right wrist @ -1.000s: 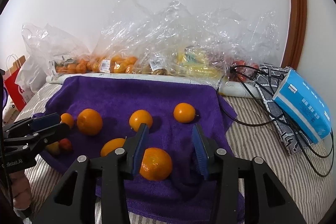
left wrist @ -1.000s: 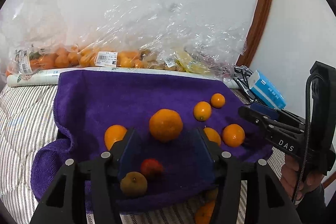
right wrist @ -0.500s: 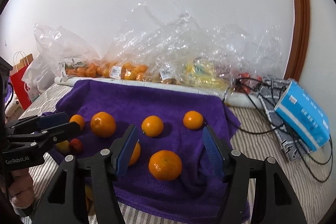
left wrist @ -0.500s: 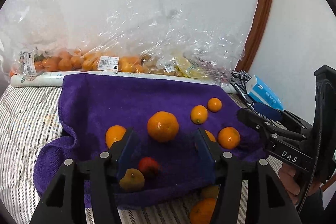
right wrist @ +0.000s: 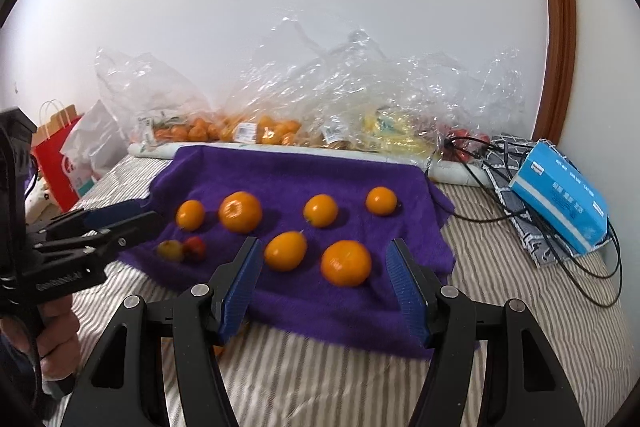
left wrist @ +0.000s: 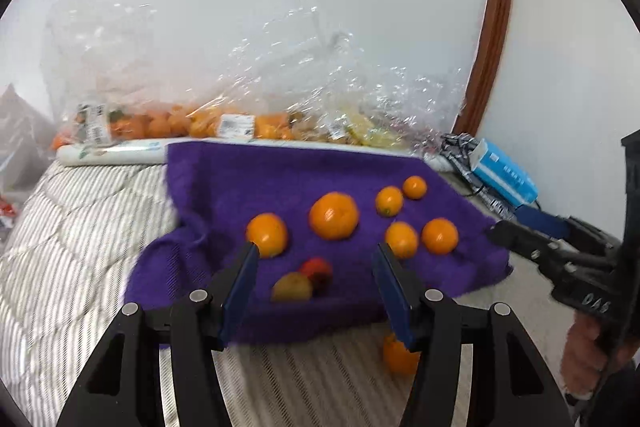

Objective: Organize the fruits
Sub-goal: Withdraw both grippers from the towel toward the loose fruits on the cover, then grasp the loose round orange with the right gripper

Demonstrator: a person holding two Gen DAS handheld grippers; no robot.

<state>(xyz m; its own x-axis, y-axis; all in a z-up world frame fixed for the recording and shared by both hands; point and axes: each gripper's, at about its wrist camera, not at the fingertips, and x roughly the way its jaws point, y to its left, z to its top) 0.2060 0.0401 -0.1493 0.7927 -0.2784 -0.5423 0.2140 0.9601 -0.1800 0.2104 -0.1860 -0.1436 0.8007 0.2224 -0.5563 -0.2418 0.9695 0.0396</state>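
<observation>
- Left wrist view: my left gripper [left wrist: 316,259] hangs over the near edge of the purple towel [left wrist: 248,187], jaws parted with nothing between them.
- Past its tips I see a yellowish fruit [left wrist: 292,287] touching a small red fruit [left wrist: 317,269], both on the towel.
- Six oranges lie on the towel beyond, the biggest orange [left wrist: 334,215] near the middle.
- One more orange [left wrist: 398,355] sits off the towel on the striped bedcover [left wrist: 80,227], partly hidden behind my right-hand finger.
- Right wrist view: my right gripper [right wrist: 324,259] is released too, holding nothing; a large orange [right wrist: 346,263] lies on the towel between and beyond its fingers, not touched by the pads.
- Clear plastic bags [right wrist: 280,107] with more fruit line the wall behind the towel.
- A blue box [right wrist: 560,195] lies on the bedcover at right, among black cables [right wrist: 560,247].
</observation>
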